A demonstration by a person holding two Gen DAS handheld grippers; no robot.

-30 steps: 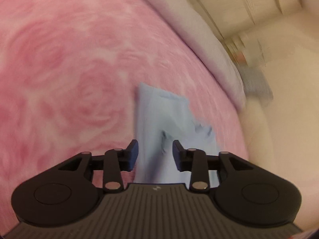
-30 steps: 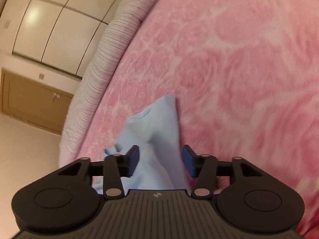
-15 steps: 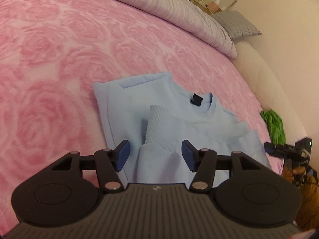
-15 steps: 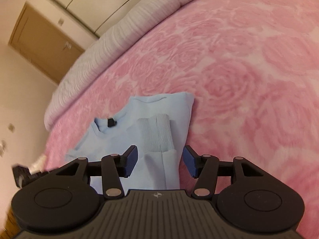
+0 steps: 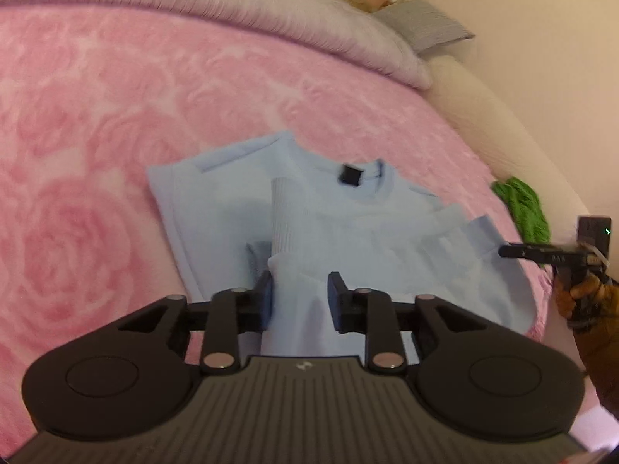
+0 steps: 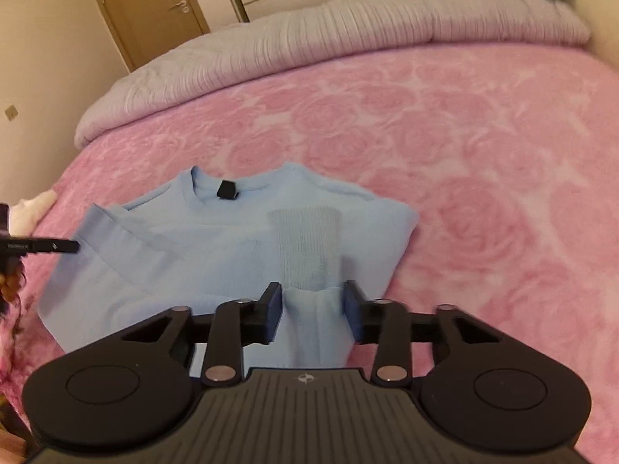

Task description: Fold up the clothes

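A light blue sweatshirt (image 5: 332,228) lies partly folded on the pink rose blanket (image 5: 96,135), collar and black tag away from me. It also shows in the right wrist view (image 6: 193,247). My left gripper (image 5: 300,294) is open, its jaws on either side of a folded sleeve with a ribbed cuff (image 5: 288,220). My right gripper (image 6: 313,305) is open, its jaws on either side of the other sleeve, ribbed cuff (image 6: 309,247) just ahead. Each gripper's tip shows at the edge of the other's view.
A grey ribbed duvet (image 6: 329,34) lies across the far side of the bed. A green item (image 5: 526,205) sits at the bed's right edge by a cream headboard. A wooden door (image 6: 154,7) and wardrobe stand beyond the bed.
Both grippers swung from a steep, close view of the bunched sweatshirt to a level view over it. The sweatshirt now lies flat with the sleeves folded in. Jaw gaps stayed open.
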